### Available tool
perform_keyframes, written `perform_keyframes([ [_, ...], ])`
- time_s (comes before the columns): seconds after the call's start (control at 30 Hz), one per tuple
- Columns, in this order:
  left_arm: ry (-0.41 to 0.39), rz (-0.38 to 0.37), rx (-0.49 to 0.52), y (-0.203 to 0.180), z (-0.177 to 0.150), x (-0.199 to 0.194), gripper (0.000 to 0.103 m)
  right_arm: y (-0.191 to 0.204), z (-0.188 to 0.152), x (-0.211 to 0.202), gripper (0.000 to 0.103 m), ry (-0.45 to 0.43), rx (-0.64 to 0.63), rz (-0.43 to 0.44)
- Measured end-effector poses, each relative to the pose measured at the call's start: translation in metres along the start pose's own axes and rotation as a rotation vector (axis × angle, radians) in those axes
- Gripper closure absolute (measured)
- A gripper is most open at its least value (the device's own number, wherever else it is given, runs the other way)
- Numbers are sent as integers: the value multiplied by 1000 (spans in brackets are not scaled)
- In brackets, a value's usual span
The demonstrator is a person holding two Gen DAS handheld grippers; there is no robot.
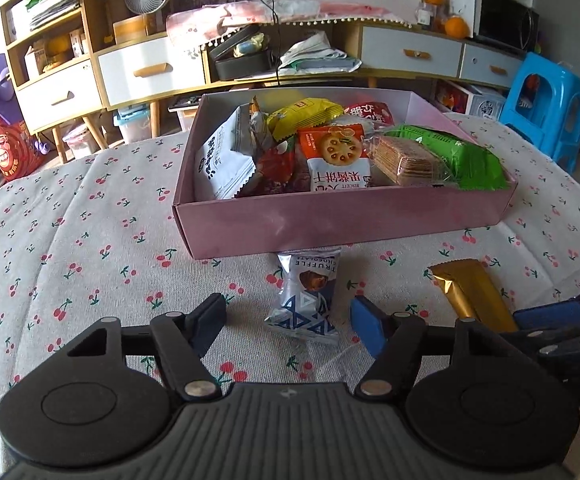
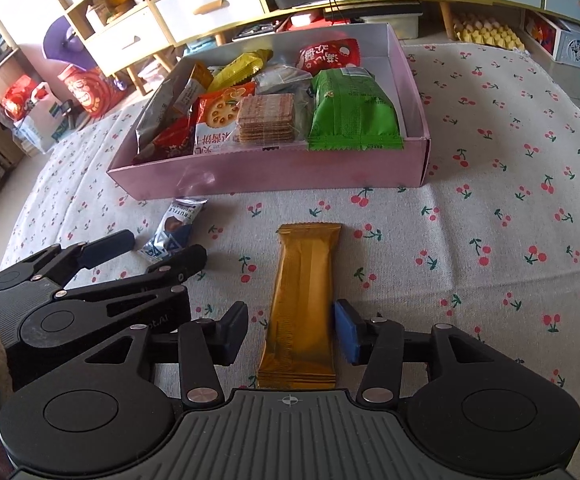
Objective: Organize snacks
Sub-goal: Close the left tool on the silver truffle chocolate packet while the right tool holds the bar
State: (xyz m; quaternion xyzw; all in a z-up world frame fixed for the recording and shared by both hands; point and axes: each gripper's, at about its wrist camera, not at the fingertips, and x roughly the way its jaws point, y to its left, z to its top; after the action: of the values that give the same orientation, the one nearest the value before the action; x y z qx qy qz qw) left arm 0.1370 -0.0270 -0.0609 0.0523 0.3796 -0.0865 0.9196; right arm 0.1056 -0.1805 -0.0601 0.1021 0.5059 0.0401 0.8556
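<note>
A pink box (image 1: 330,226) (image 2: 250,176) full of snack packets stands on the cherry-print cloth. A silver-blue truffle chocolate packet (image 1: 310,292) (image 2: 172,232) lies flat in front of it. My left gripper (image 1: 290,326) is open, its fingers on either side of the packet's near end. A gold bar packet (image 2: 302,300) (image 1: 470,292) lies to the right. My right gripper (image 2: 290,336) is open around the bar's near half, its blue pad (image 2: 346,332) close to the bar's right edge.
In the box lie a green packet (image 2: 350,116), a stack of crackers (image 2: 266,118) and an orange biscuit packet (image 1: 336,156), among others. Behind the table stand a low cabinet (image 1: 150,72) and a blue stool (image 1: 546,108).
</note>
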Motion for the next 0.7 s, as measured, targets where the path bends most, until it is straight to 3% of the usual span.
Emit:
perform_keyframes([
  [0.3,7,20,-57,14,6,-3,73,10,-2,1,53,23,-31,-38],
  [0.6,34,3,-93,21,9,-5,75,13,-6,-1,54,41,-23,-56],
  [0.7,46,-5,-107,23,11,-5,75,14,-5,-1,60,41,-29,-75],
])
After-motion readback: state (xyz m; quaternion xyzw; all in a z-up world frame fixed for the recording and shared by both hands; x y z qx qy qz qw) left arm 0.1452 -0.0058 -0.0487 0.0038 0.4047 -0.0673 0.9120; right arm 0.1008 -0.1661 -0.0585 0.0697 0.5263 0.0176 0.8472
